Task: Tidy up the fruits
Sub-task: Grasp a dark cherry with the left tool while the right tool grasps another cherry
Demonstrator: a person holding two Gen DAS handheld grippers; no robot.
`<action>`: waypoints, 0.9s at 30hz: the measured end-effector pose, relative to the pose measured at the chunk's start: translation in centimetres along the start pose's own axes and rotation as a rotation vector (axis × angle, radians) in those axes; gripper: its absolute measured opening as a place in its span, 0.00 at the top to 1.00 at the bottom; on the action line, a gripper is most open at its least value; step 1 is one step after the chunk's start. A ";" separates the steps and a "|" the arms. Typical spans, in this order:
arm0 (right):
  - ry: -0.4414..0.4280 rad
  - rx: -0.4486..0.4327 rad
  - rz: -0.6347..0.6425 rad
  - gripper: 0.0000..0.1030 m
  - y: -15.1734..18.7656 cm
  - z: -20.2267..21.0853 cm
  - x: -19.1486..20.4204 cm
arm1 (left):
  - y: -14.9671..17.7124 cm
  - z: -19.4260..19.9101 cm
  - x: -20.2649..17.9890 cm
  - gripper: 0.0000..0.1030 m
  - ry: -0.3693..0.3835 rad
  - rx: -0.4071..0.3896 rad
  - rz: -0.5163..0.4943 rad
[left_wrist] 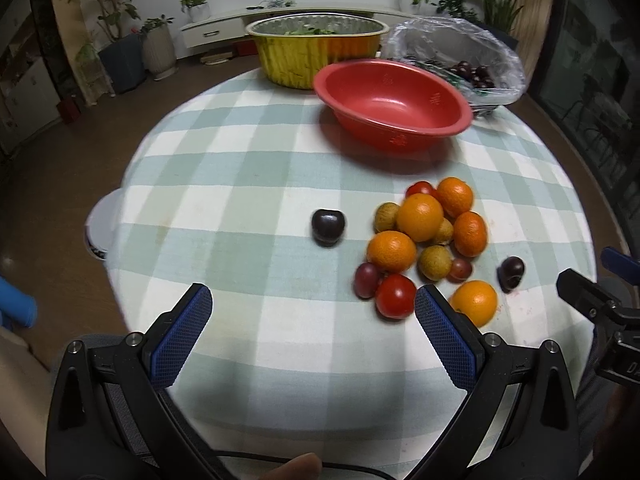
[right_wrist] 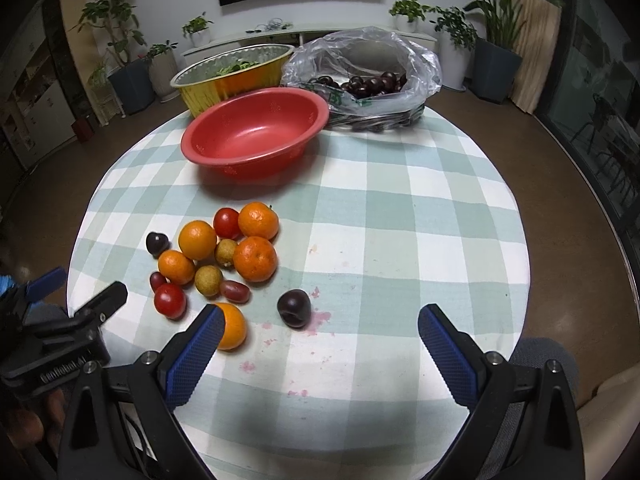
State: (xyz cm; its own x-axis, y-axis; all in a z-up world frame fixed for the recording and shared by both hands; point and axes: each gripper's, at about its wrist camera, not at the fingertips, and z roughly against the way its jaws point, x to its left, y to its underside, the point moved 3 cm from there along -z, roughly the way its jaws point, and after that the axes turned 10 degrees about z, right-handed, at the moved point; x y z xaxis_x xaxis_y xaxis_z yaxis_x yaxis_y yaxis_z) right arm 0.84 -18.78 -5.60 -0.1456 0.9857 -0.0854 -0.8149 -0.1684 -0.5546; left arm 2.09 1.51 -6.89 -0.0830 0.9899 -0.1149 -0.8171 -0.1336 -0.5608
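Checked cloth, pale green and white, covers the round table (right_wrist: 400,208). Left gripper (left_wrist: 312,312) hangs low over the near edge, jaws spread wide, nothing between them. Right gripper (right_wrist: 320,332) likewise — jaws apart and empty, blue pads facing inward.

Fruit cluster (left_wrist: 424,240) lies on the cloth, pieces touching: mandarins, small red tomatoes, tan longan-like fruits, reddish grapes. One mandarin (right_wrist: 230,326) sits just outside the cluster, partly hidden behind the right gripper's left finger. Dark cherry (left_wrist: 329,227) rests alone, just left of the cluster in the left wrist view. Second dark cherry (right_wrist: 294,308) lies apart on the cluster's other side, near pink stains on the cloth.

Red plastic bowl (right_wrist: 256,136) stands beyond the fruit, upright, nothing visible inside. Behind it — a gold foil tub (right_wrist: 236,76) holding something green, and a clear plastic bag (right_wrist: 360,64) in a basket, open, with dark cherries in it
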 end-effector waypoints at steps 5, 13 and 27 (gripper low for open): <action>-0.045 -0.045 0.059 0.04 1.3 -0.2 -0.5 | 1.1 -0.5 -0.9 0.00 0.161 -0.029 -0.090; -0.188 -0.037 0.067 0.21 1.9 -1.8 -0.3 | 1.9 -2.2 -1.3 0.00 0.135 0.023 -0.218; -0.274 0.023 -0.023 0.44 1.5 -4.6 -1.5 | -2.1 -2.4 0.8 0.00 0.278 0.039 -0.273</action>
State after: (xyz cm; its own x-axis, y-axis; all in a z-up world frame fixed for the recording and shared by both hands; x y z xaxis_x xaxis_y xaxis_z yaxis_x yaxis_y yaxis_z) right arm 2.37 -20.51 -10.09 -0.2706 0.9499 0.1563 -0.8320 -0.1490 -0.5344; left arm 5.10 2.46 -7.83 0.2936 0.9375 -0.1870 -0.8095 0.1397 -0.5703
